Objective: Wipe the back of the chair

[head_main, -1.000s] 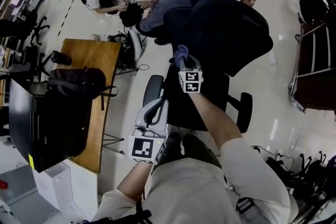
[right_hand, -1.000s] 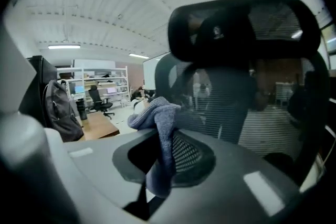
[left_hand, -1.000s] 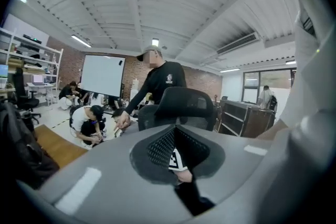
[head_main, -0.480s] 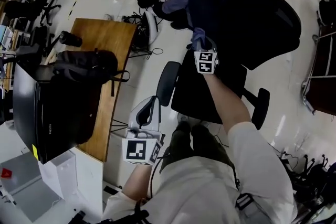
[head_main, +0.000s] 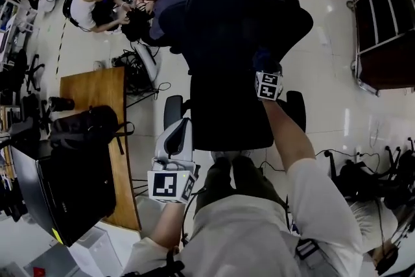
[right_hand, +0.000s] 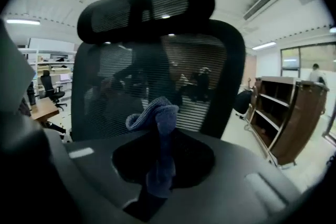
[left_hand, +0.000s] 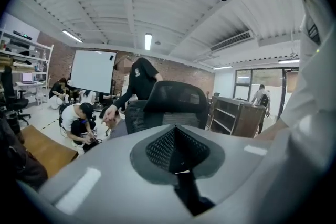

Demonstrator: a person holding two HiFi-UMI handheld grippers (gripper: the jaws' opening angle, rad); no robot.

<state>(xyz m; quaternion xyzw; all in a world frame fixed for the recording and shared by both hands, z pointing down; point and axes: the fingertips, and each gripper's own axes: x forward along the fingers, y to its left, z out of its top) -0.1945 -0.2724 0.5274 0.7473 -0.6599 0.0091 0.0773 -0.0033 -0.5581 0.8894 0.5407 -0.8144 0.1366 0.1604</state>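
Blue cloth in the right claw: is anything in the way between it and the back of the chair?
No, nothing visible is in the way. The right claw pinches the blue cloth, and the chair's mesh back stands straight ahead of it, with nothing seen between them.

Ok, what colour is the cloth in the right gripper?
Bluish purple; the cloth shows best in the right gripper view.

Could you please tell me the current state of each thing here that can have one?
right gripper: shut on the cloth.
cloth: bunched, its folded end sticking out past the jaws.
left gripper: shut, nothing between the jaws.
chair: upright, mesh backrest facing the right gripper.
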